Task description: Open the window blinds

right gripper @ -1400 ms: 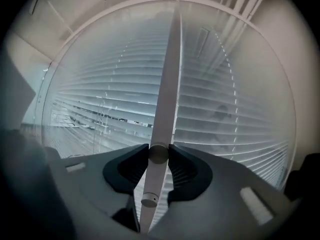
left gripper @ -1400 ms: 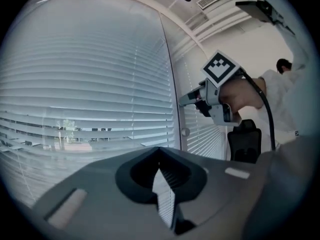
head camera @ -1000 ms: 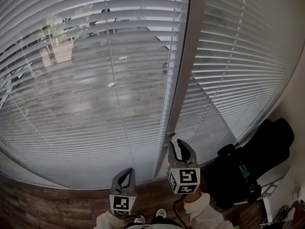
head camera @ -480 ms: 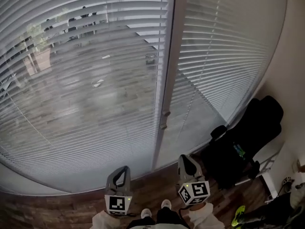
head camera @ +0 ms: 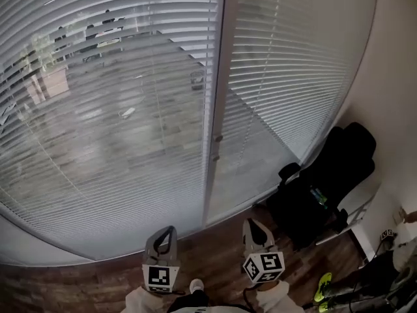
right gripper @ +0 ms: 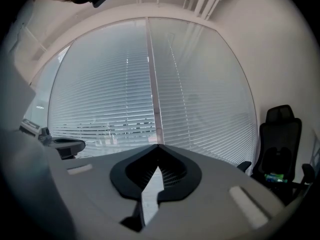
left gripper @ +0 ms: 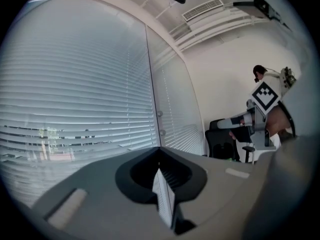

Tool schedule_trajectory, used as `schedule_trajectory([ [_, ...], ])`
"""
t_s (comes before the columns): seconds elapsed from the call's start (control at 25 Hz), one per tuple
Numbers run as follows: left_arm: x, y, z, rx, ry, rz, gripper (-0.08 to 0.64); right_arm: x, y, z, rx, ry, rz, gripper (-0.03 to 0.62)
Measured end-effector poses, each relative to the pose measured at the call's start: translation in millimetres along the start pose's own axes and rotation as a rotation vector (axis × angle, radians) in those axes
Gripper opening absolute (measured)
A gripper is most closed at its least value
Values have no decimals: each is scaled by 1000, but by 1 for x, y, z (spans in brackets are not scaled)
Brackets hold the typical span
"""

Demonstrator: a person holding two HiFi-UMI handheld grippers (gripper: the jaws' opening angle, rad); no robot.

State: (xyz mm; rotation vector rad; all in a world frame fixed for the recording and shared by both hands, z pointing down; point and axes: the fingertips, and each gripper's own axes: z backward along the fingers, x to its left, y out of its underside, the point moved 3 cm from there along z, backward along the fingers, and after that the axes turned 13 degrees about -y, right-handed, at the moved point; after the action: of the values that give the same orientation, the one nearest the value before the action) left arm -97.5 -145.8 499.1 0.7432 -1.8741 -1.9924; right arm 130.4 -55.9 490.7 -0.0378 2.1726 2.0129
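Blinds (head camera: pixel 117 109) at 11 o'clock seem open; left hand-held gripper (head camera: pixel 169 231) and right hand-held gripper (head camera: pixel 253 224) closed on nothing; 1 o'clock panel (head camera: pixel 293 77) probably next.

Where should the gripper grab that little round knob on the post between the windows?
Likely the upper knob on the white post, pinched across its round sides. It seems to stand out from the post toward the room, so come straight from the front with the right gripper. Its jaws are together now and would need opening first.
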Motion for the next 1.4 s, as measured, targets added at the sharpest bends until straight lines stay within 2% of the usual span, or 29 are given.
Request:
schedule_trajectory([
  [0.36, -40, -8, 61, 4, -49, -12, 0, 10, 15, 75, 5, -54, -16, 0],
  [0.84, -88, -29, 146, -10, -62, -53, 0, 38, 23, 164, -12, -96, -16, 0],
  [1.08, -91, -24, 174, 12, -57, -74, 0, 53, 30, 181, -14, -103, -14, -2],
  [1.4, -77, -25, 182, 3, -27, -76, 0, 77, 30, 184, -10, -80, 0, -2],
])
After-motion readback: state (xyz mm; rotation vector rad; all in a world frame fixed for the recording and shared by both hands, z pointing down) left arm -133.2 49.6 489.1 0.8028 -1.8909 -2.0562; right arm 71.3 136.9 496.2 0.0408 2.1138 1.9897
